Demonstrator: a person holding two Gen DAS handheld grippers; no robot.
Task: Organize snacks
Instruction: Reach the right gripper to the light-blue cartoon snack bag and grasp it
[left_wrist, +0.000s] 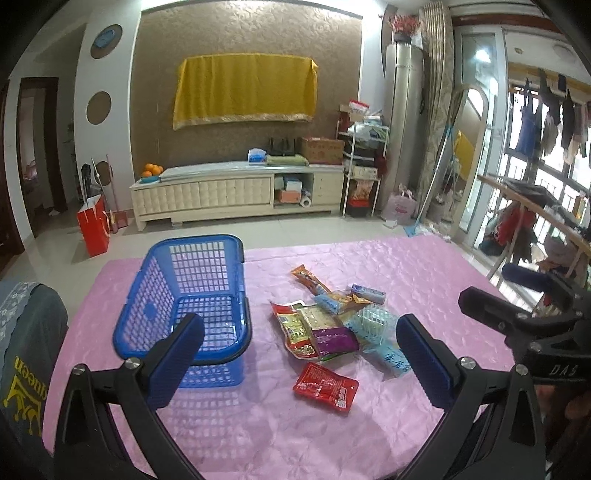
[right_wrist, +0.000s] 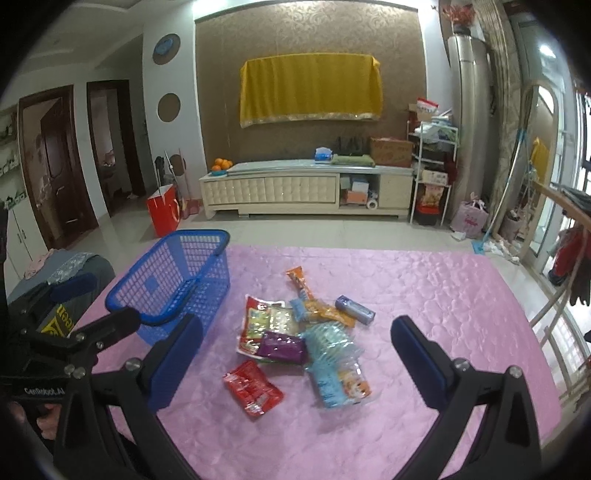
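Note:
A blue plastic basket (left_wrist: 192, 295) stands empty on the pink tablecloth, left of a pile of snack packets (left_wrist: 332, 317). A red packet (left_wrist: 327, 387) lies nearest me, apart from the pile. The pile holds a purple packet (left_wrist: 334, 339), a red-yellow packet (left_wrist: 291, 325), a clear blue tray pack (left_wrist: 373, 321), an orange stick pack (left_wrist: 308, 278) and a small blue-grey bar (left_wrist: 367, 293). My left gripper (left_wrist: 299, 354) is open and empty above the near table. My right gripper (right_wrist: 297, 350) is open and empty too. The right view shows the basket (right_wrist: 173, 280), red packet (right_wrist: 253, 387) and pile (right_wrist: 303, 332).
The pink tablecloth (left_wrist: 424, 269) covers the table. A dark grey cloth with yellow print (left_wrist: 26, 350) lies at the left edge. Beyond the table are a TV cabinet (left_wrist: 236, 192), a red paper bag (left_wrist: 94, 225) and a wooden rail (left_wrist: 535, 218) at the right.

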